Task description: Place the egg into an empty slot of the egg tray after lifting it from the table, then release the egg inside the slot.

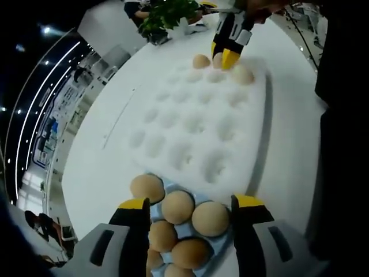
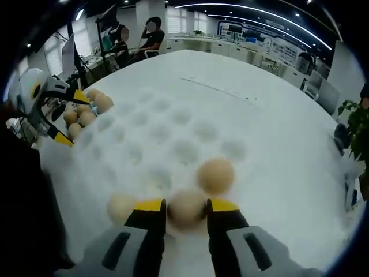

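Note:
A white egg tray (image 1: 190,124) with mostly empty slots lies on the white table (image 1: 109,161). At its far row, my right gripper (image 1: 223,60) is shut on a tan egg (image 1: 218,59), between two eggs (image 1: 200,60) (image 1: 242,74) resting in slots. In the right gripper view the held egg (image 2: 186,209) sits between the jaws of my right gripper (image 2: 186,205) over the tray's (image 2: 173,133) near row, with one egg (image 2: 216,175) just beyond and another (image 2: 120,208) to its left. My left gripper (image 1: 191,203) stands open, its jaws on either side of a blue tray (image 1: 183,231) of several eggs (image 1: 210,218).
The left gripper (image 2: 72,117) shows at the tray's far end beside the pile of eggs (image 2: 86,112). A potted plant (image 1: 167,14) stands past the table's edge. A seated person (image 2: 151,37) and desks lie beyond the table (image 2: 259,104).

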{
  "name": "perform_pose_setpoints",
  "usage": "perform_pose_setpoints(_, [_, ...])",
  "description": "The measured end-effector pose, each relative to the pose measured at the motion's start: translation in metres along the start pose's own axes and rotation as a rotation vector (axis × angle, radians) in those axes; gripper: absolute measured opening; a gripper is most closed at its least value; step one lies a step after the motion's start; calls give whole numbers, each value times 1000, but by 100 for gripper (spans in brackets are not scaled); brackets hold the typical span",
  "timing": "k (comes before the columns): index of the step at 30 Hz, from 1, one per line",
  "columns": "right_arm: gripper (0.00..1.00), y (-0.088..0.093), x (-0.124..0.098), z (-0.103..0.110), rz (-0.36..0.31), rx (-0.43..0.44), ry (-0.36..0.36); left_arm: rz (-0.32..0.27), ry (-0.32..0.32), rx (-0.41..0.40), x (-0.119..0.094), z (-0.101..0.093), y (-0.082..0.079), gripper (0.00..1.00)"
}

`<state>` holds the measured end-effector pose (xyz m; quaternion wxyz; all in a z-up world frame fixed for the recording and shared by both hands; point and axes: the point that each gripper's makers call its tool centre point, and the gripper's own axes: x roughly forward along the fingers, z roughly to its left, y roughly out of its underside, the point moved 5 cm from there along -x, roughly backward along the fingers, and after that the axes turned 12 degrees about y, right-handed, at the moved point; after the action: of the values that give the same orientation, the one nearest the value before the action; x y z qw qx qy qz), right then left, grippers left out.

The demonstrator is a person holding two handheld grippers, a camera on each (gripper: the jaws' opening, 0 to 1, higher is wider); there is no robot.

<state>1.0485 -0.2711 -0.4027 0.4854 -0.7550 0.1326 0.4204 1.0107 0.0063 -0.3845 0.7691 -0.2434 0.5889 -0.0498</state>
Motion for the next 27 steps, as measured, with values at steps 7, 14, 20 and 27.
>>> perform_pose_setpoints(7, [28,-3,-2,0,21,47,39,-6,-4,-10,-1,-4,1,54])
perform_pose_setpoints(14, [27,-2,-5,-2,56,119,62,-25,-8,-26,-1,-6,2,51])
perform_pose_setpoints(20, [27,-3,-10,-7,50,274,39,-27,-17,-25,-1,-9,2,48])
perform_pose_setpoints(27, [27,-17,-18,-5,23,330,25,-16,-62,-6,-4,-4,0,56])
